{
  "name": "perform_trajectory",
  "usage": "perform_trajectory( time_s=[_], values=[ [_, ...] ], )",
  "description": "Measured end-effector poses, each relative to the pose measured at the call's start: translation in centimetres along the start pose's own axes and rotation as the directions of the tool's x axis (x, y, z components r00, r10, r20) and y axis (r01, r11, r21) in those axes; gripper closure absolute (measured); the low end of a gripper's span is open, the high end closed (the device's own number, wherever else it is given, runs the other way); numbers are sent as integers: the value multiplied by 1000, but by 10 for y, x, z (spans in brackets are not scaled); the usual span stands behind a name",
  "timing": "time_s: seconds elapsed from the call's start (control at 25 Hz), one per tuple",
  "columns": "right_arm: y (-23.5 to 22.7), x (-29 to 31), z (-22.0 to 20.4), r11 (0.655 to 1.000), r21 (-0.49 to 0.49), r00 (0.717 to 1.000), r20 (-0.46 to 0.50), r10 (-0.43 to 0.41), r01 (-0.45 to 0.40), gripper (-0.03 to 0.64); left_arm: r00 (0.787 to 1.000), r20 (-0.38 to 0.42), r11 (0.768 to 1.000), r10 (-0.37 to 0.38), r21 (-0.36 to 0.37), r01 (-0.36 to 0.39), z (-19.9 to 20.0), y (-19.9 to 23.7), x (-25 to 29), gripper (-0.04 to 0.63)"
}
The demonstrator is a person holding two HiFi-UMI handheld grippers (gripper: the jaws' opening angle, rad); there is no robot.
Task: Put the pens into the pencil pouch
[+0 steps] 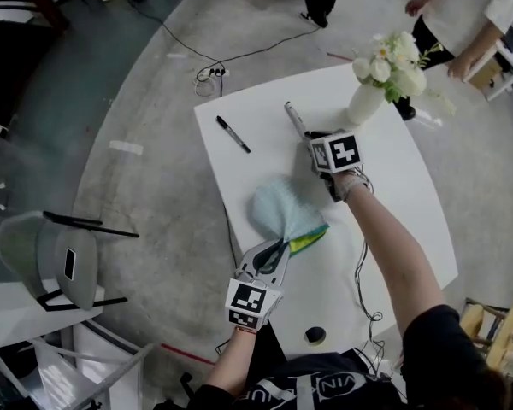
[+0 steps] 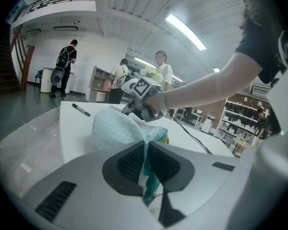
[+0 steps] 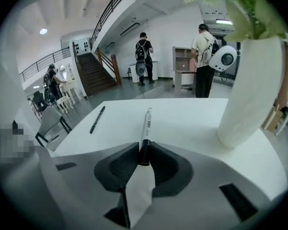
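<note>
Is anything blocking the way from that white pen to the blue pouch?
Nothing visible does. The right claw grips the white pen by its black end, and only bare table lies between it and the pouch, pinched in the left claw. The vase stands off to the side.

Your pouch (image 1: 282, 210) is pale mint with a fine check, its edge green and yellow. The white pen (image 1: 295, 120) has a black cap; the black pen (image 1: 233, 134) is dark throughout. Your tabletop (image 1: 393, 195) and vase (image 1: 365, 102) are white.
</note>
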State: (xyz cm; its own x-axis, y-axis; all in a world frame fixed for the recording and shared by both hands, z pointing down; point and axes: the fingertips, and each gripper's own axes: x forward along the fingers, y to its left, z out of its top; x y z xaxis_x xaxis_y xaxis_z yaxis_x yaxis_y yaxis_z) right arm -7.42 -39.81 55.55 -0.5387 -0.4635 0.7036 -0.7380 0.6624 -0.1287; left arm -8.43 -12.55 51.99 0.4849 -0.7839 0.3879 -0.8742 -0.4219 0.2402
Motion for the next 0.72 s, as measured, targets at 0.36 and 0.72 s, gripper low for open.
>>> perform_trajectory(
  time_s=[0.36, 0.72],
  values=[
    [69, -146, -72, 971, -125, 974, 69, 214, -204, 534, 999, -11, 999, 39, -35, -39, 9, 12, 11, 560],
    [97, -227, -155, 941, -221, 966, -30, 257, -257, 534, 995, -12, 993, 95, -63, -96, 23, 20, 29, 560]
  ],
)
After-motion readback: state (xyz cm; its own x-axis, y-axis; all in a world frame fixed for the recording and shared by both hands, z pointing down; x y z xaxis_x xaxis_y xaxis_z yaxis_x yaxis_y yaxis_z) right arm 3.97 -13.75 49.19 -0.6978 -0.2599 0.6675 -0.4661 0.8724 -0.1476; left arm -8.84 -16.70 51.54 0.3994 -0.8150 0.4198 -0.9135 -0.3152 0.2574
